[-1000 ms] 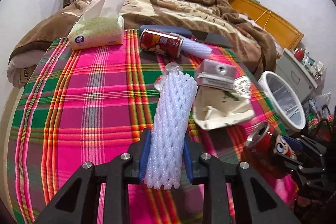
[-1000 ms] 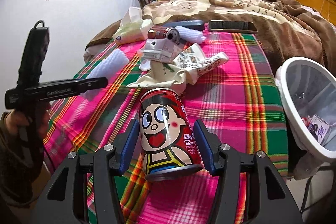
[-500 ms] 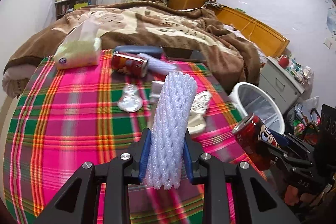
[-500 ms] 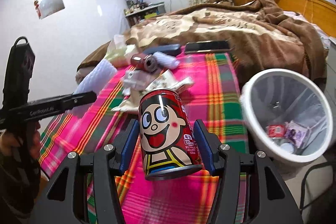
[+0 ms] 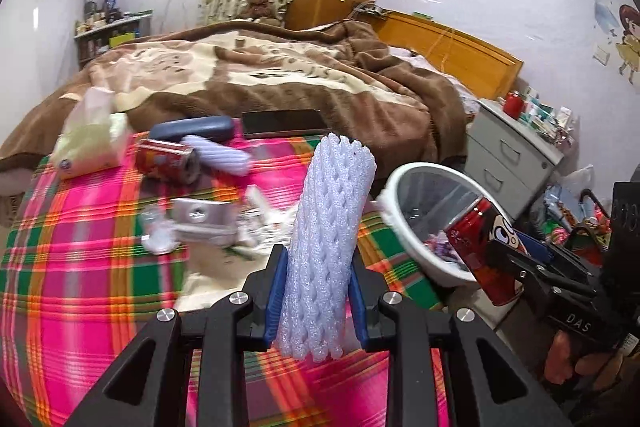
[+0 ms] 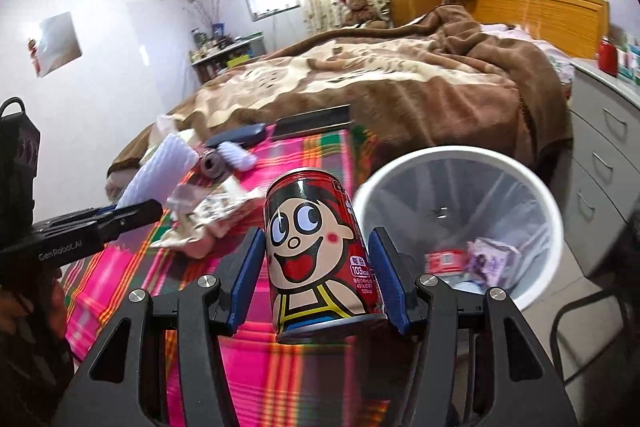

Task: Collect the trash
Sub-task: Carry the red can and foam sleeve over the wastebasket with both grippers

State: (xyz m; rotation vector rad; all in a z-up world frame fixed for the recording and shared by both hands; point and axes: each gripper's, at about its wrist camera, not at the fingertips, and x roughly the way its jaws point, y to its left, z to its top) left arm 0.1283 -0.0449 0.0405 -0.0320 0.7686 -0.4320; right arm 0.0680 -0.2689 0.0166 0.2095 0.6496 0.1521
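My left gripper (image 5: 318, 297) is shut on a white foam net sleeve (image 5: 330, 227), held upright above the plaid cloth (image 5: 80, 267). My right gripper (image 6: 316, 283) is shut on a red drink can (image 6: 314, 259) with a cartoon face, lifted off the cloth. A white waste bin (image 6: 552, 211) stands off the bed's right edge, with some wrappers inside; the can hangs just left of its rim. From the left wrist view the can (image 5: 486, 247) and the bin (image 5: 400, 211) show at right. The foam sleeve (image 6: 160, 175) shows at left in the right wrist view.
On the cloth lie a second red can (image 5: 166, 159), another foam sleeve (image 5: 218, 149), a flattened carton (image 5: 202, 223), crumpled wrappers (image 6: 212, 223), a tissue pack (image 5: 90, 147), a dark case (image 5: 192, 129) and a black phone (image 5: 284, 123). A grey drawer unit (image 5: 508, 159) stands beyond the bin.
Both grippers have risen and swung right toward the bin, each keeping its load. The bin now sits larger and closer in both views.
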